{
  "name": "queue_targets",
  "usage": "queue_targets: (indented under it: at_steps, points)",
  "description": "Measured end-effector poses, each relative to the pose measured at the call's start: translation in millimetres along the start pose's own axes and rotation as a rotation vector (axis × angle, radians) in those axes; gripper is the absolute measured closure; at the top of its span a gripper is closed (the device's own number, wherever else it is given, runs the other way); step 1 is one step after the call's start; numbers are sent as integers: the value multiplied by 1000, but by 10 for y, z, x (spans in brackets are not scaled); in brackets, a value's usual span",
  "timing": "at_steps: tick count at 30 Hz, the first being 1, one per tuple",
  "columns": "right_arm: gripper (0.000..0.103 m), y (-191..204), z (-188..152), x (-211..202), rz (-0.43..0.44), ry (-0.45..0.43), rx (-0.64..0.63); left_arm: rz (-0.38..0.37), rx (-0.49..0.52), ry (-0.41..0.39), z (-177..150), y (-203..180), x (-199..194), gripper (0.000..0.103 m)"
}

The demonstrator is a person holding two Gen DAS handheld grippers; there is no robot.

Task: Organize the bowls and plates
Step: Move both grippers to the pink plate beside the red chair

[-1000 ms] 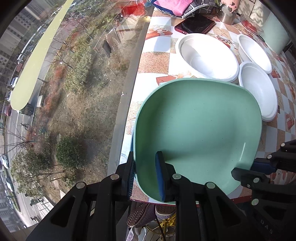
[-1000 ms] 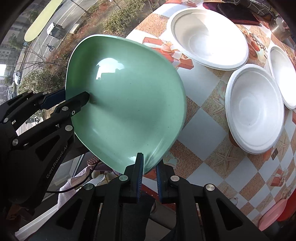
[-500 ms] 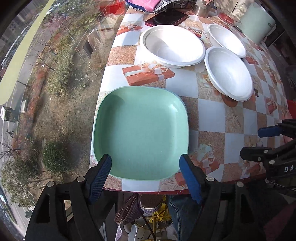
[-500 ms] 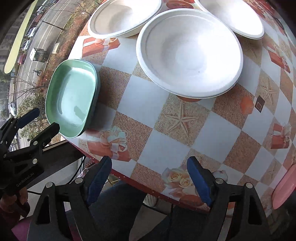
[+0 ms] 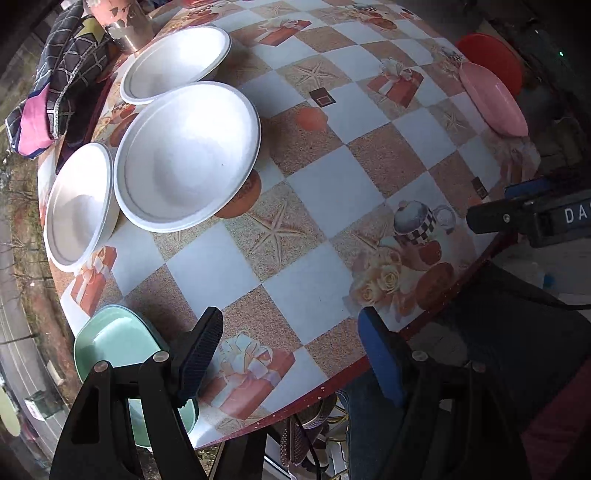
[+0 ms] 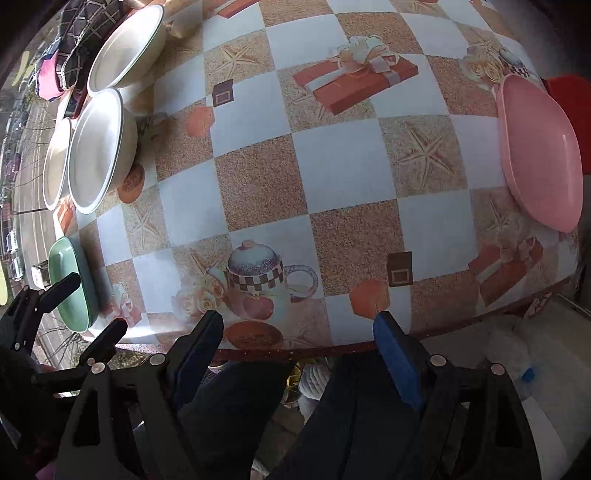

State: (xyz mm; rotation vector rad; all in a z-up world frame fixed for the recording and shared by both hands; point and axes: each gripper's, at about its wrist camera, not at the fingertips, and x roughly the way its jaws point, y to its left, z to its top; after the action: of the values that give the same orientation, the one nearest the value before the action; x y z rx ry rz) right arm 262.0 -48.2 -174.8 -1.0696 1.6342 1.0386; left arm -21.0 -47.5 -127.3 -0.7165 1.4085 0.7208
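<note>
The table [image 6: 258, 177], covered in a checked cloth printed with gift boxes, starfish and a teapot, fills both wrist views, and everything else sits toward its edges. Three white bowls [image 5: 184, 155] cluster at the far left, the middle one overlapping the rim of its neighbour; in the right wrist view they appear edge-on and stacked close, so their contact is hard to judge. The pink plate [image 6: 535, 155] lies at the right edge of the table, with a red round object [image 5: 491, 55] just beyond it, partly cut off. The green plate [image 5: 110, 347] rests flat at the near left corner, partly hidden behind the left tool's finger. The left gripper [image 5: 291, 354] has its jaws spread wide, holding nothing and touching nothing, hovering above the near table edge and angled down toward the cloth. The right gripper [image 6: 299, 350] is likewise spread wide and empty, poised over the near edge above the teapot print. A bundle of dark checked and pink fabric [image 5: 55, 85] lies at the far left behind the bowls, beside a metal cup [image 5: 129, 26] whose top is cut off.
</note>
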Motion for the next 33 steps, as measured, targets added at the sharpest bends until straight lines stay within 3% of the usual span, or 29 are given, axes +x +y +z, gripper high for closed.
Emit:
queue_targets:
  at_steps: [7,12,17,21,33]
  points:
    - [19,-1257,-79,-160,10,-72,293,-84,32,64,610,-513,96,24]
    - [19,-1774,-77,-356,-13,-118,403,-105,9,96,1158,-995,164,24]
    - [19,-2166,164,-375,-62,-159,398,-78,19,90,1702,-1461,220,24]
    - [19,-2426,397,-382,-51,-157,382,-43,19,90,2094,-1761,321,24]
    - [22,-2473,995,-240,-50,-162,226,29,-104,106,2761,-2173,825,24]
